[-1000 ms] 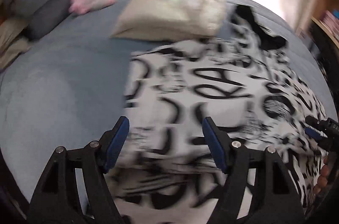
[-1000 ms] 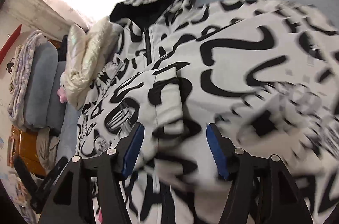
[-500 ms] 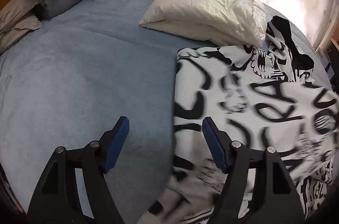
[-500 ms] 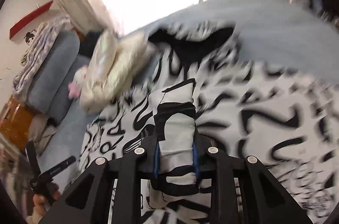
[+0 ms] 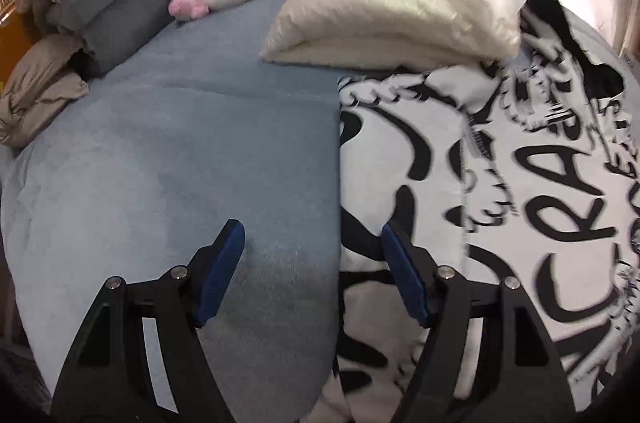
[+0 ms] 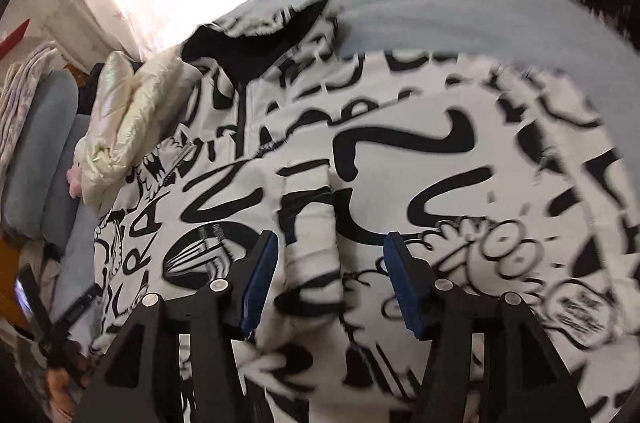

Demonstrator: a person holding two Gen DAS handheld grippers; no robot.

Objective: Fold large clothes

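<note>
The black-and-white printed jacket [image 6: 400,159] is spread flat on the blue bed [image 5: 180,163], its long axis running from the dark hood by the cream pillow [image 5: 400,7] down toward the cameras. A folded sleeve [image 6: 312,235] is laid lengthwise over the jacket's body, and it lies directly between the jaws of the right gripper [image 6: 328,279], which are held wide apart with nothing clamped. The left gripper [image 5: 312,275] is also held open and empty; the jacket's straight left edge runs between its jaws (one jaw over bare bed, the other over cloth). The right gripper is judged the nearer to the sleeve, the left the nearer to the side edge. Half a second ago the sleeve was clamped in the right jaws; it has since been released. The left gripper is placed much as before, the view only sharper.
</note>
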